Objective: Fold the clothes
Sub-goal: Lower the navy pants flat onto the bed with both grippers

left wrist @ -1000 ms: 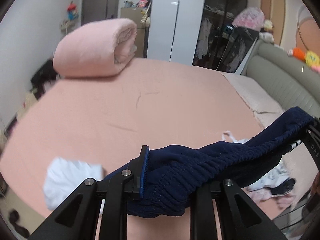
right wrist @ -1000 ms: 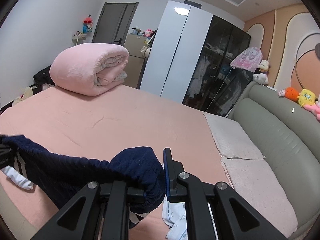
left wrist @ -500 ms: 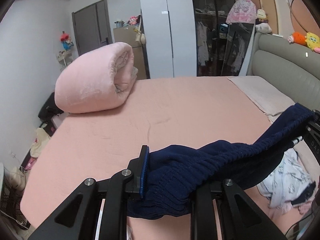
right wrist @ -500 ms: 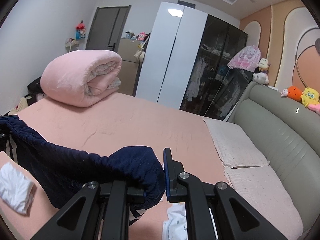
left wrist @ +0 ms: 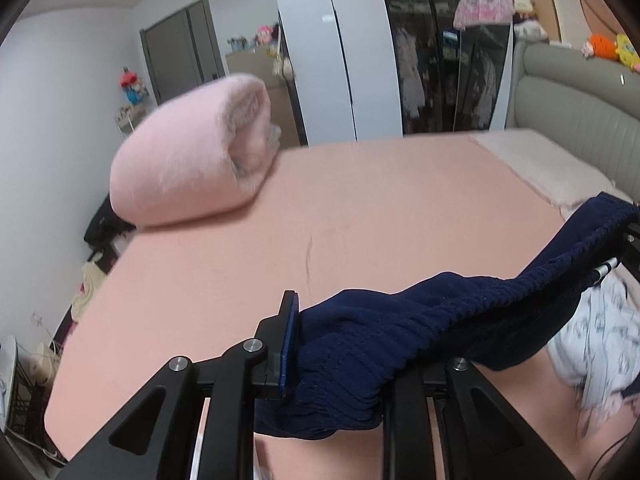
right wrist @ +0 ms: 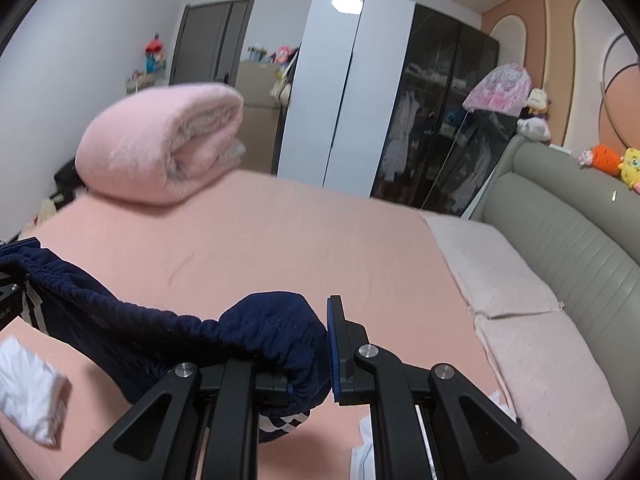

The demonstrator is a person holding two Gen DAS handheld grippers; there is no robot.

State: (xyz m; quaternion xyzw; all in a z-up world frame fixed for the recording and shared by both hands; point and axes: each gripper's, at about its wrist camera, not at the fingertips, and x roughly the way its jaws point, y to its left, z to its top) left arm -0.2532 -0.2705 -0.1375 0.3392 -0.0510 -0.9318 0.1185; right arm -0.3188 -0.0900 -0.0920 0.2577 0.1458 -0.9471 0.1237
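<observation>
Rolled quilt: a thick pink roll [left wrist: 188, 156] resting on the far left part of the bed, its open spiral end turned to the right.
White cloth: a small crumpled white piece [right wrist: 28, 394] lying on the sheet at the left edge of the right wrist view, blurred.
Left claw: [left wrist: 340, 344] clamped on the left end of the navy garment; the cloth bunches over the right finger and hides it, while the left finger's blue pad presses into the fabric.
Navy garment: [left wrist: 432, 328] dark blue, ribbed knit with a gathered elastic edge, stretched in the air above the bed between the two claws and sagging slightly in the middle; white stripes show on the part hanging under it in the right wrist view.
Bed: a wide mattress under a salmon-pink sheet [left wrist: 360, 216], faint creases near its centre.
Right claw: [right wrist: 316, 348] gripping the other end of the garment, which wraps in a rounded lump over the left finger against the blue-padded right finger.
Patterned clothes: a pale printed heap [left wrist: 596, 344] on the bed, low at the right, blurred.
Headboard: grey, padded, ribbed [right wrist: 560, 224], along the right side, with plush toys on top.
</observation>
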